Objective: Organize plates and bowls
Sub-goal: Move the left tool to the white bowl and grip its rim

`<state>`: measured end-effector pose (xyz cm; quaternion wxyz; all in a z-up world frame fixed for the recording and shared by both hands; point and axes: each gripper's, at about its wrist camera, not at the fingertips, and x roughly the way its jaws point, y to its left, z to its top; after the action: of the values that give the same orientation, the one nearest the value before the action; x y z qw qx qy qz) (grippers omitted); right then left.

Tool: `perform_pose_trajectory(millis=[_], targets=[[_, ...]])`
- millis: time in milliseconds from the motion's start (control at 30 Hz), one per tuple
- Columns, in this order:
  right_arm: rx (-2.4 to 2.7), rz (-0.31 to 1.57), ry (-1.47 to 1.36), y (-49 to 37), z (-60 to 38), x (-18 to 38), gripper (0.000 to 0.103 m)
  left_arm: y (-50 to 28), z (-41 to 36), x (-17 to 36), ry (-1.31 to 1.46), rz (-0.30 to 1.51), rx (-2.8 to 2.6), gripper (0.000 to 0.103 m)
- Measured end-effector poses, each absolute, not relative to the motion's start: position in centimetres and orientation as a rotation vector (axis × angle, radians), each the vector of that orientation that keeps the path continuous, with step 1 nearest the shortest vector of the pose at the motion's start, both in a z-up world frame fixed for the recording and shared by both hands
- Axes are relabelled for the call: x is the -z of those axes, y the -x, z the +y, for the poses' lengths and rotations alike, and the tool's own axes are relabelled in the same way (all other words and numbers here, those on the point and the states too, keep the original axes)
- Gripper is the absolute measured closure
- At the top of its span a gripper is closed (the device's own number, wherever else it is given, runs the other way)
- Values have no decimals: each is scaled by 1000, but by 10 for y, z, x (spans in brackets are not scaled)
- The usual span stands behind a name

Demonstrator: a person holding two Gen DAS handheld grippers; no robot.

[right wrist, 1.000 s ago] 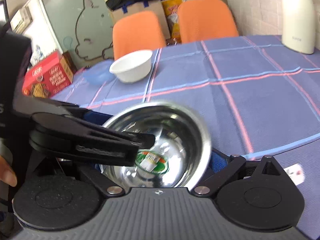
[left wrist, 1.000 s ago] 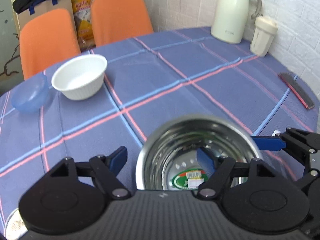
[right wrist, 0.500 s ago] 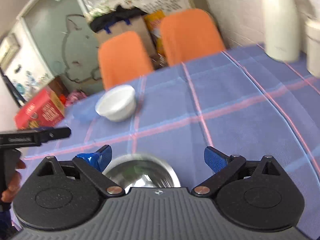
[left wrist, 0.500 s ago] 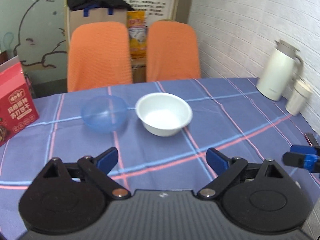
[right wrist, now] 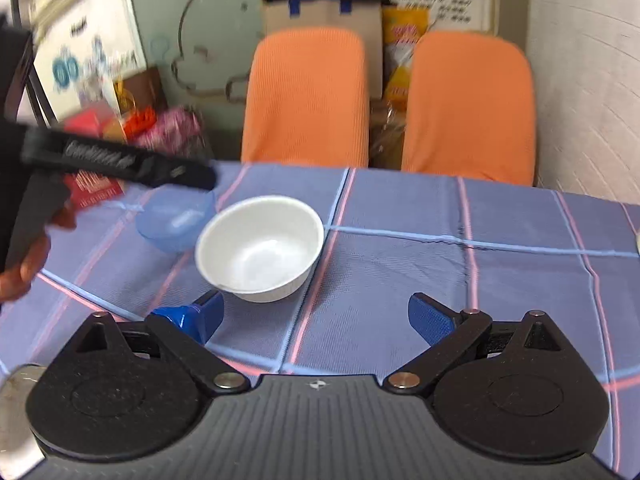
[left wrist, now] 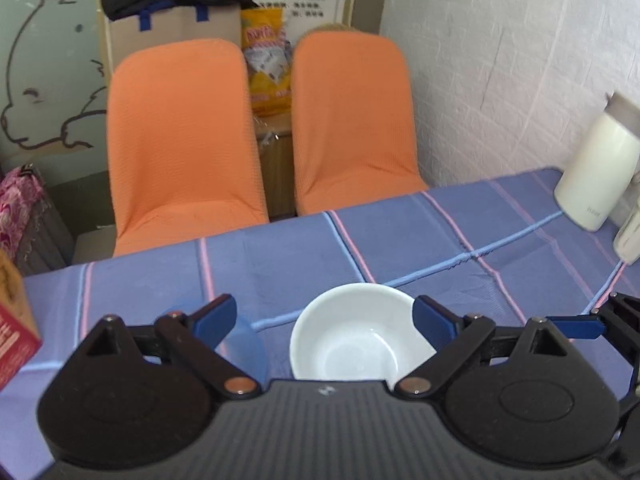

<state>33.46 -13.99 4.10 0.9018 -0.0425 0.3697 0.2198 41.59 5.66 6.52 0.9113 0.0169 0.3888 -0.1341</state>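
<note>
A white bowl [left wrist: 352, 340] sits on the blue checked tablecloth, just in front of my open left gripper [left wrist: 326, 318], nearer its right finger. A clear blue bowl [left wrist: 244, 344] stands to its left, partly hidden behind my left finger. In the right wrist view the white bowl [right wrist: 260, 248] and the blue bowl [right wrist: 174, 218] touch side by side ahead of my open, empty right gripper [right wrist: 316, 316]. The steel bowl's rim [right wrist: 16, 376] shows at the bottom left edge. The left gripper's body [right wrist: 116, 160] hangs over the blue bowl.
Two orange chairs [left wrist: 184, 136] stand behind the table's far edge. A cream thermos [left wrist: 596, 176] and a cup [left wrist: 630, 236] stand at the right by the wall. A red box [left wrist: 12, 320] is at the left. The right gripper's finger [left wrist: 576, 324] shows at the right.
Both grippers have left the steel bowl and moved forward towards the white and blue bowls. The steel bowl now lies behind, at the right view's bottom left edge.
</note>
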Motion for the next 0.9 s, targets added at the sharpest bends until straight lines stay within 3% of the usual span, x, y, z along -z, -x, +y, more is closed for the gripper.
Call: perform_pose_trajectory(millis=[567, 633, 667, 700, 900], targets=[[-561, 818, 304, -358, -89, 4, 17, -466, 32, -8, -108, 925, 335, 10], [-545, 792, 320, -359, -85, 4, 17, -467, 34, -3, -81, 952, 343, 20], [-540, 783, 322, -359, -85, 4, 18, -468, 36, -1, -68, 967, 348, 35], [-539, 773, 315, -359, -85, 3, 18, -469, 37, 2, -59, 980, 341, 40], [-564, 726, 256, -359, -85, -5, 19, -455, 35, 6, -86, 980, 366, 45]])
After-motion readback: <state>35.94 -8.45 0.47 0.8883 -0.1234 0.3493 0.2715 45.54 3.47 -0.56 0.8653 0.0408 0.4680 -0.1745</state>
